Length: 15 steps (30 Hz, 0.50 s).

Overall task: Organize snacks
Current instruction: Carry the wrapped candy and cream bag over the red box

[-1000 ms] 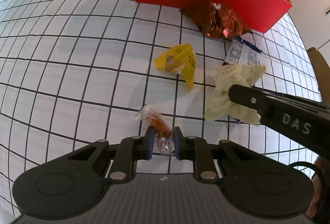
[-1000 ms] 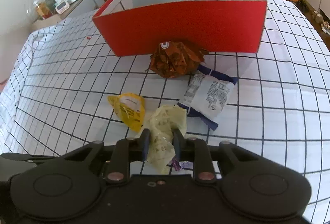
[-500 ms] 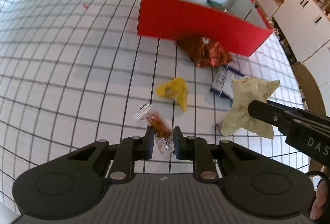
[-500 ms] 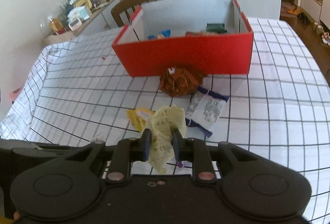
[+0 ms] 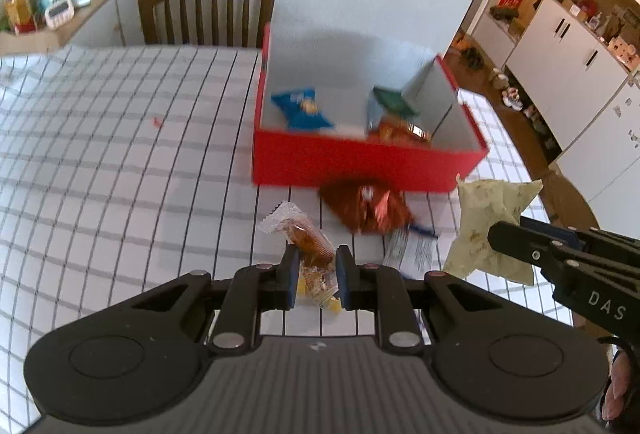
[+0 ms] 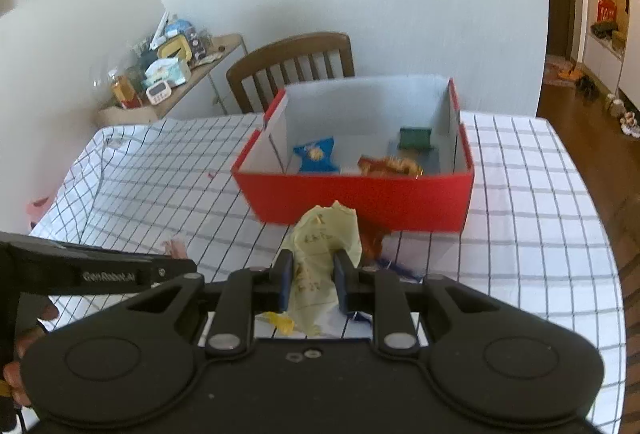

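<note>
My left gripper (image 5: 316,276) is shut on a clear-wrapped orange-brown snack (image 5: 304,238), held above the checked tablecloth. My right gripper (image 6: 310,280) is shut on a pale yellow-green packet (image 6: 326,234); the same packet (image 5: 492,218) shows at the right of the left wrist view. Ahead stands the red box (image 5: 360,162), open at the top, with a blue bag (image 5: 302,108), a green packet (image 5: 392,100) and an orange snack (image 5: 396,130) inside. It appears again as the red box (image 6: 360,194) in the right wrist view. A brown foil bag (image 5: 368,208) lies against its front wall.
A white and blue packet (image 5: 412,250) lies on the cloth near the foil bag. A wooden chair (image 5: 208,6) stands behind the table, a cluttered shelf (image 5: 60,6) at the far left. White cabinets (image 5: 580,54) stand on the right. The left gripper's side (image 6: 100,272) crosses the right wrist view.
Both grippers have risen with their snacks and tilted up, so the box's inside, the chair and the wall have come into view. The yellow packet is now mostly hidden behind the left fingers.
</note>
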### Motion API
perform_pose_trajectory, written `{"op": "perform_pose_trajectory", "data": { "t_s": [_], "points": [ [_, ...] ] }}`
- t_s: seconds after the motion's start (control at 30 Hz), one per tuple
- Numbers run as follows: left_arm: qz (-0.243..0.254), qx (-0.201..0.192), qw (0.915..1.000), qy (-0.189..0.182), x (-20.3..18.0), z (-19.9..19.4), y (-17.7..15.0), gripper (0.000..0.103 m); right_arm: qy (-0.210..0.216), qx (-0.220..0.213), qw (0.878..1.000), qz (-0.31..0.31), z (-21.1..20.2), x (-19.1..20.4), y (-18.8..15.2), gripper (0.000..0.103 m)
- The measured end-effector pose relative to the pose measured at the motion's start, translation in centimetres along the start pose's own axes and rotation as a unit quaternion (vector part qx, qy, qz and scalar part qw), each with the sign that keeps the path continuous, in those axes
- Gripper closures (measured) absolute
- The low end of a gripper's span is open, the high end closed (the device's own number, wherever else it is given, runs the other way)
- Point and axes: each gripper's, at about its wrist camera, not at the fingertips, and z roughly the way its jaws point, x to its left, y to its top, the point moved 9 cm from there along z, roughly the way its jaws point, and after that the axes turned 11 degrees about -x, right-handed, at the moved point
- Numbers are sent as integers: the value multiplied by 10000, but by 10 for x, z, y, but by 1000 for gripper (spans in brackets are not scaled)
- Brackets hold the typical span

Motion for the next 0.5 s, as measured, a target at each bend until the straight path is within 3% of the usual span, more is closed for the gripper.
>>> {"op": "perform_pose_trajectory", "data": {
  "t_s": [0.5],
  "points": [
    [505,-488,9975,109,-20,22,88,84,-236,-483,9985,-57,30,-20,74,82]
  ]
}}
